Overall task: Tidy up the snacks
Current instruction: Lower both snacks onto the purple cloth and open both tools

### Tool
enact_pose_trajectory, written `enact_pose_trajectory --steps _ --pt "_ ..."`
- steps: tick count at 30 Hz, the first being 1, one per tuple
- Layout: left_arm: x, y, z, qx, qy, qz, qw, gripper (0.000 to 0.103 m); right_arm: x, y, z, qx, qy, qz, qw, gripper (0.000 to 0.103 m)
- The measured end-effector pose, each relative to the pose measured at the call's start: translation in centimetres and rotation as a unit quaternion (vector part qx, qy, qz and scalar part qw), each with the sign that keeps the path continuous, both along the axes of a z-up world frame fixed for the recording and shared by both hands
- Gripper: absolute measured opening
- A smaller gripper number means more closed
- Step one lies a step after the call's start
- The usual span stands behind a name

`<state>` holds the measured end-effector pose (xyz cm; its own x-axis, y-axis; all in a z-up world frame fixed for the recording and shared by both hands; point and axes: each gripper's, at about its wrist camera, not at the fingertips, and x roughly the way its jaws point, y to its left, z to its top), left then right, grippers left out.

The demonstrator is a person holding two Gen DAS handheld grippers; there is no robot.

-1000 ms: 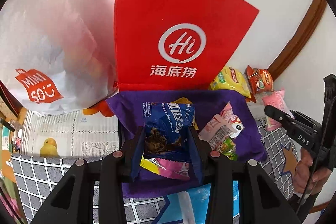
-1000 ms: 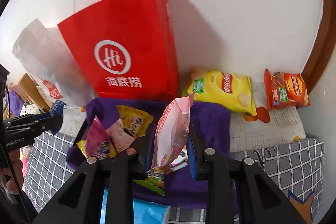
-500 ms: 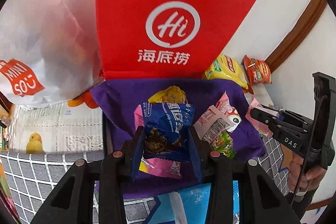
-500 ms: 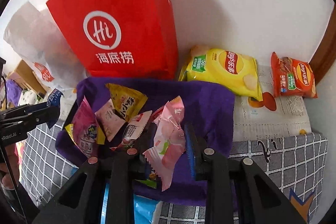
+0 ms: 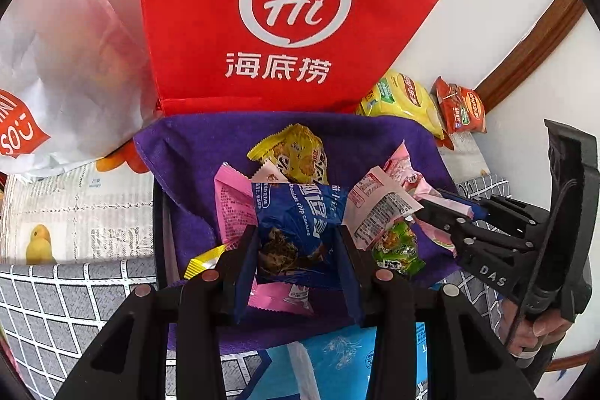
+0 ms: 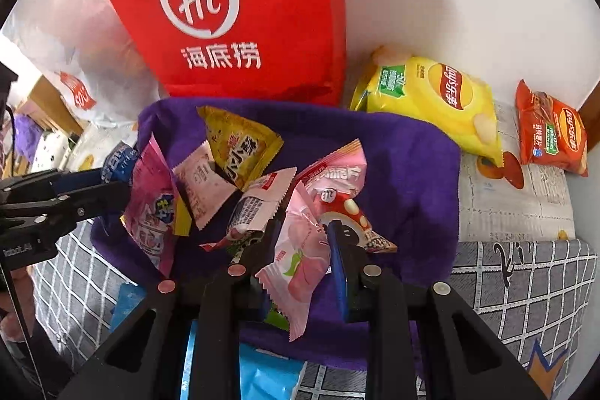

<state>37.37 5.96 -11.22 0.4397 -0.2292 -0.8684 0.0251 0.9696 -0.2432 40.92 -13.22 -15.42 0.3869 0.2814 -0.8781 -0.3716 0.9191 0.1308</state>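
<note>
My left gripper (image 5: 296, 238) is shut on a blue chocolate-chip cookie packet (image 5: 296, 208) just above a purple cloth (image 5: 187, 152) that lines a dark tray. In the right wrist view my right gripper (image 6: 302, 231) is shut on a pale pink peach-print packet (image 6: 300, 257) over the same cloth (image 6: 412, 175). Several small packets lie in a heap on the cloth, among them a yellow one (image 6: 240, 145) and a magenta one (image 6: 150, 208). Each gripper also shows at the other view's edge: the right gripper (image 5: 423, 208) and the left gripper (image 6: 125, 182).
A red paper bag (image 5: 285, 17) stands against the wall behind the cloth, with a white plastic bag (image 5: 67, 62) to its left. A yellow chip bag (image 6: 438, 96) and an orange-red chip bag (image 6: 551, 134) lie at the back right. A light blue packet (image 5: 337, 351) lies at the near edge.
Both grippers have sunk toward the purple cloth, each still shut on its packet. The pile of packets now looms larger, and the pink packet hangs down among them.
</note>
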Motion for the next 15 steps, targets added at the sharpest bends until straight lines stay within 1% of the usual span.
enact_pose_trajectory --steps 5,11,13,15 --pt "0.0 -0.1 -0.3 -0.004 0.004 -0.004 1.0 0.038 0.0 0.2 -0.4 -0.007 0.003 0.002 1.0 0.026" --pt "0.3 -0.8 -1.0 -0.005 0.012 -0.008 0.9999 0.038 -0.3 0.5 0.2 -0.017 -0.008 0.005 1.0 0.028" --pt "0.3 -0.8 -1.1 -0.004 0.013 -0.01 0.9999 0.039 -0.4 0.4 0.4 -0.018 -0.013 0.003 1.0 0.031" --pt "0.4 -0.8 -1.2 -0.006 0.016 -0.009 0.9998 0.039 -0.5 0.2 0.7 -0.018 -0.017 0.002 1.0 0.039"
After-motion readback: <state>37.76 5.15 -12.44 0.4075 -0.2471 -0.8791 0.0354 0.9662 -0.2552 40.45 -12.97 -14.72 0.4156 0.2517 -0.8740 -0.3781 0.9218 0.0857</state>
